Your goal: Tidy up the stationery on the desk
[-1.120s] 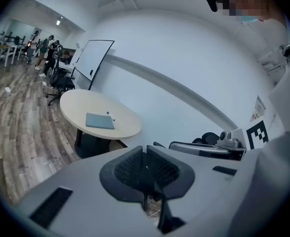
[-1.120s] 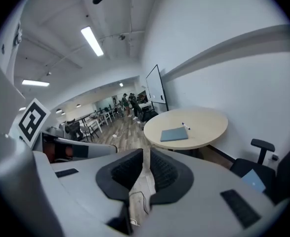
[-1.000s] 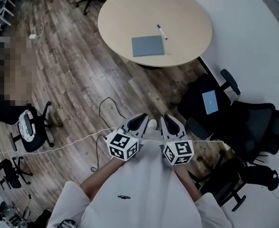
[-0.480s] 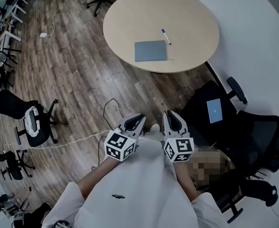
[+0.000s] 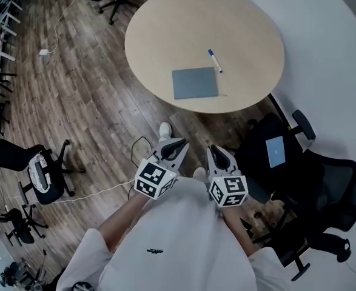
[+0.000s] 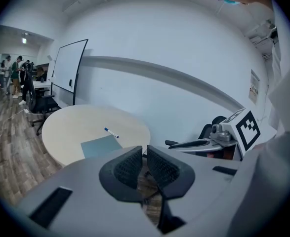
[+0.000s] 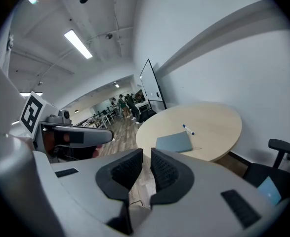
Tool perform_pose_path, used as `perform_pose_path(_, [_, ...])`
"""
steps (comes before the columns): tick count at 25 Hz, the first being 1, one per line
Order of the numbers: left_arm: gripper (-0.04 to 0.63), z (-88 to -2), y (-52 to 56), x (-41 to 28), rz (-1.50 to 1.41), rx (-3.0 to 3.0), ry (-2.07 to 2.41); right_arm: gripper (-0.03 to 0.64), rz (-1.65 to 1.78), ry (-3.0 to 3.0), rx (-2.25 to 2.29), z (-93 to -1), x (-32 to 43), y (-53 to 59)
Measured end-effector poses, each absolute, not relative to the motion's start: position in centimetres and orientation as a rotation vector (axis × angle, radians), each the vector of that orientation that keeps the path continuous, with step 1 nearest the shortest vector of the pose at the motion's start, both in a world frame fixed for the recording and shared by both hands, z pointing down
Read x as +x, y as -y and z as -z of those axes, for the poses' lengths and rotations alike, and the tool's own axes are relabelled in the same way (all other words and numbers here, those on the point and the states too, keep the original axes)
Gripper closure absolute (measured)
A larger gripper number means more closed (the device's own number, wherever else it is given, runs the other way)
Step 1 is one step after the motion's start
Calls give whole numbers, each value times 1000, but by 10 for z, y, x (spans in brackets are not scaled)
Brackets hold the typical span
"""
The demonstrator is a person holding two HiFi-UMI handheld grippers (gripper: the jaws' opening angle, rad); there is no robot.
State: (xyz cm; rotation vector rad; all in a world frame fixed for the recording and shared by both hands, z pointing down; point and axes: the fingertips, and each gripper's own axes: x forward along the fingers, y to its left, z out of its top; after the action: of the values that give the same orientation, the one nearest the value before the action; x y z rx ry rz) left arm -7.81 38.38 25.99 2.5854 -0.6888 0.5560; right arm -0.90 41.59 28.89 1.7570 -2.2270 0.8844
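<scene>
A round beige table (image 5: 165, 35) stands ahead on the wood floor. A grey-blue notebook (image 5: 194, 82) lies near its front edge, and a blue-capped white marker (image 5: 214, 60) lies just beyond it. Both grippers hang in front of the person's body, well short of the table and above the floor. My left gripper (image 5: 176, 145) is shut with nothing in it. My right gripper (image 5: 214, 153) has its pads almost together and holds nothing. The left gripper view shows the notebook (image 6: 99, 146) and marker (image 6: 111, 132) past its jaws. The right gripper view shows the same notebook (image 7: 174, 142) and marker (image 7: 188, 129).
Black office chairs (image 5: 326, 177) crowd the right side by the white wall, and one seat holds a small blue item (image 5: 275, 151). Another chair (image 5: 41, 173) stands at the left, and a white cable (image 5: 93, 191) runs across the floor. A whiteboard (image 6: 68, 70) stands behind the table.
The person has stepped toward the table, with a white shoe now showing ahead. Both grippers came forward too, and the table sits nearer and larger in view. The jaws look unchanged.
</scene>
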Motion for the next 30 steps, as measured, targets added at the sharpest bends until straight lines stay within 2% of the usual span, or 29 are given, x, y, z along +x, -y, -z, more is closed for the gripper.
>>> perform_pose_path(7, [555, -253, -251, -114, -588, 2596, 526, 548, -951, 2120, 1798, -288, -41, -280])
perform_pose_path(12, [555, -272, -192, -115, -641, 2617, 405, 546, -930, 2024, 1864, -300, -33, -221])
perform_pose_path(14, [554, -286, -175, -109, -687, 2603, 352, 541, -968, 1988, 1882, -308, -29, -206])
perform_pose_path(18, [554, -313, -150, -82, -757, 2582, 324, 461, -1190, 1941, 1891, -337, -11, -189])
perform_pose_path(22, [552, -346, -124, -50, -852, 2598, 285, 456, -1336, 1875, 1933, -370, 12, -168])
perform_pose_path(25, [508, -371, -112, -35, -924, 2584, 260, 454, -1399, 1797, 1999, -392, 26, -158])
perform_pose_path(30, [501, -412, -88, -14, -1028, 2582, 237, 448, -1599, 1696, 2110, -430, 46, -139])
